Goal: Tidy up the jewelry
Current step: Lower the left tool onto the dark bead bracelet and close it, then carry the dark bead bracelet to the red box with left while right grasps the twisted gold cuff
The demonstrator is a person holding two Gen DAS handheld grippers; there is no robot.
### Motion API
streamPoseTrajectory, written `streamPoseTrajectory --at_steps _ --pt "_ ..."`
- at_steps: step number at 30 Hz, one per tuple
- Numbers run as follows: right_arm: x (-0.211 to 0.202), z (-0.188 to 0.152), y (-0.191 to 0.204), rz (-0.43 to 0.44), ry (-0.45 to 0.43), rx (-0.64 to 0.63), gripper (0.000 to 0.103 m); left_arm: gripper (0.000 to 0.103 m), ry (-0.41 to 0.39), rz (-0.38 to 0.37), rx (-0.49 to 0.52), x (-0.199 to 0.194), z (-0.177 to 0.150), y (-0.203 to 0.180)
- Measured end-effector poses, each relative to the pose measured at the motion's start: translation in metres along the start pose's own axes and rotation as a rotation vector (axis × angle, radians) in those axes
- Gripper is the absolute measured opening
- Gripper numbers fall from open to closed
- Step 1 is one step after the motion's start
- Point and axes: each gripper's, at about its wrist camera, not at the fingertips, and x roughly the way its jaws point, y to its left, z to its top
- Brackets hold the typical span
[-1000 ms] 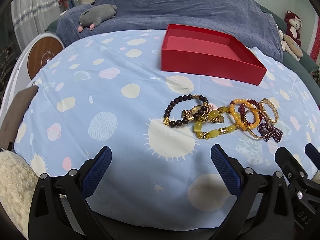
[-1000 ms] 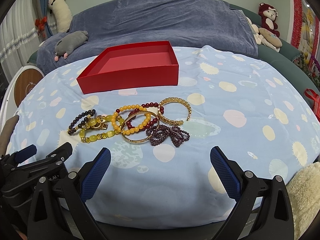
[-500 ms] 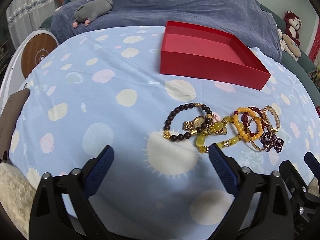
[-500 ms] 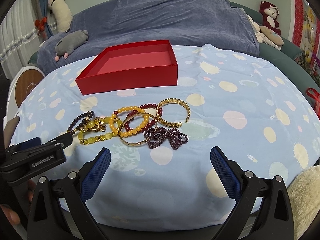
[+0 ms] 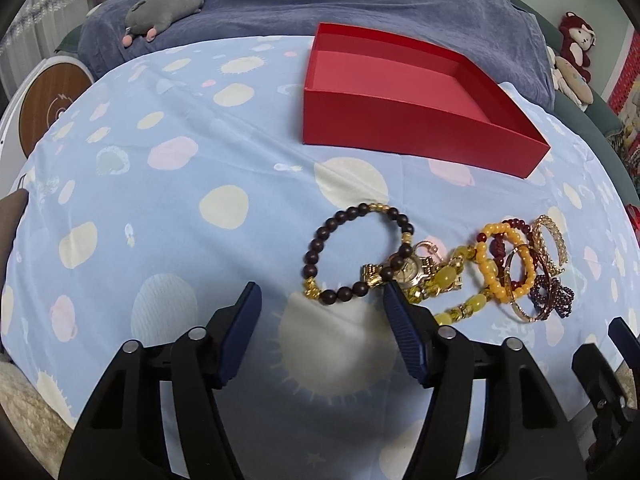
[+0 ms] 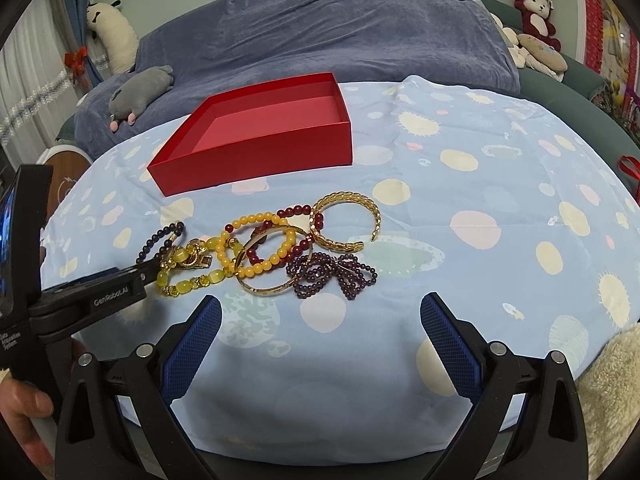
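An empty red box [image 5: 400, 128] [image 6: 260, 160] stands at the back of the blue spotted cloth. In front of it lies a tangle of jewelry: a dark bead bracelet [image 5: 353, 212] [image 6: 160, 236], a gold watch [image 5: 408, 270], a yellow stone bracelet [image 6: 180, 286], an orange bead bracelet [image 6: 256, 220], a gold cuff [image 6: 344, 200] and purple beads [image 6: 332, 274]. My left gripper [image 5: 322, 292] hovers at the dark bracelet's near edge. Its jaws are closing, and the pads are clear of the beads. My right gripper [image 6: 320, 304] stands open, short of the pile, with nothing between its fingers.
A sofa under a blue cover runs behind the table, with a grey plush [image 5: 164, 8] on it. A round wooden-faced object [image 5: 44, 108] sits off the left edge. Cream fleece [image 6: 608, 380] lies at the near right. A hand [image 6: 24, 420] holds the left gripper's handle.
My left gripper has moved forward and down to the dark bead bracelet, and its jaws have narrowed. The right gripper and the jewelry have stayed where they were.
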Motion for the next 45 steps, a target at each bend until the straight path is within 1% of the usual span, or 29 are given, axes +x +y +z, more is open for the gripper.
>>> streamPoseTrajectory --at_steps 4,8,9,10,11,13,15,16,17,20,23,24,26,28,29,31,33,36,39,43,44,45 --pt "0.000 0.000 0.001 0.009 0.007 -0.003 0.096 0.059 -0.023 0.016 0.009 0.004 0.009 0.000" --pt "0.000 0.000 -0.001 0.016 0.010 0.005 0.096 0.058 -0.016 0.024 -0.014 0.010 0.019 0.008" --pt "0.000 0.000 -0.001 0.017 0.012 0.006 0.096 0.050 -0.019 0.022 -0.019 0.011 0.021 0.010" --pt "0.001 0.000 -0.001 0.018 0.016 0.008 0.096 0.038 -0.016 0.016 -0.018 0.012 0.023 0.012" --pt "0.002 0.000 -0.001 0.019 0.018 0.009 0.096 0.033 -0.004 0.002 -0.018 0.014 0.023 0.013" --pt "0.003 0.000 -0.001 0.024 0.026 0.009 0.096 0.033 -0.004 -0.001 -0.028 0.015 0.025 0.015" --pt "0.004 0.002 0.000 0.029 0.030 0.010 0.096 0.035 -0.017 -0.015 -0.051 0.012 0.028 0.017" --pt "0.004 0.003 -0.001 0.030 0.029 0.010 0.096 0.039 -0.027 -0.009 -0.055 0.011 0.030 0.016" --pt "0.004 0.004 -0.001 0.033 0.032 0.013 0.096 0.041 -0.025 -0.003 -0.053 0.012 0.032 0.014" --pt "0.009 0.010 -0.005 0.029 0.045 0.023 0.096 0.041 0.005 0.027 -0.044 0.022 0.035 0.009" --pt "0.014 0.020 -0.011 0.025 0.050 0.040 0.096 0.041 0.002 0.057 -0.031 0.026 0.039 0.004" --pt "0.017 0.024 -0.014 0.025 0.053 0.049 0.094 0.040 0.004 0.059 -0.029 0.027 0.040 0.004" --pt "0.025 0.033 -0.018 0.023 0.061 0.053 0.090 0.032 -0.001 0.060 -0.029 0.028 0.041 0.003" --pt "0.035 0.044 -0.023 0.016 0.072 0.052 0.083 0.015 -0.006 0.057 -0.032 0.028 0.042 0.004" --pt "0.039 0.048 -0.026 0.016 0.077 0.054 0.081 0.013 -0.007 0.053 -0.035 0.028 0.042 0.004" --pt "0.050 0.057 -0.031 0.015 0.093 0.060 0.072 0.009 -0.009 0.049 -0.037 0.028 0.042 0.005" --pt "0.059 0.062 -0.035 0.022 0.110 0.066 0.066 0.008 -0.011 0.042 -0.037 0.028 0.041 0.005" --pt "0.066 0.067 -0.037 0.046 0.123 0.080 0.066 0.008 -0.011 0.029 -0.054 0.027 0.042 0.007" --pt "0.071 0.069 -0.027 0.048 0.127 0.039 0.066 0.008 -0.008 0.020 -0.068 0.027 0.042 0.008" --pt "0.085 0.067 -0.019 0.040 0.159 0.003 0.066 0.008 -0.004 0.012 -0.075 0.027 0.043 0.007" --pt "0.088 0.067 -0.019 0.039 0.167 0.000 0.066 0.008 -0.003 0.011 -0.075 0.027 0.044 0.008" --pt "0.090 0.066 -0.020 0.038 0.168 0.002 0.062 0.008 -0.001 0.009 -0.076 0.027 0.044 0.008"
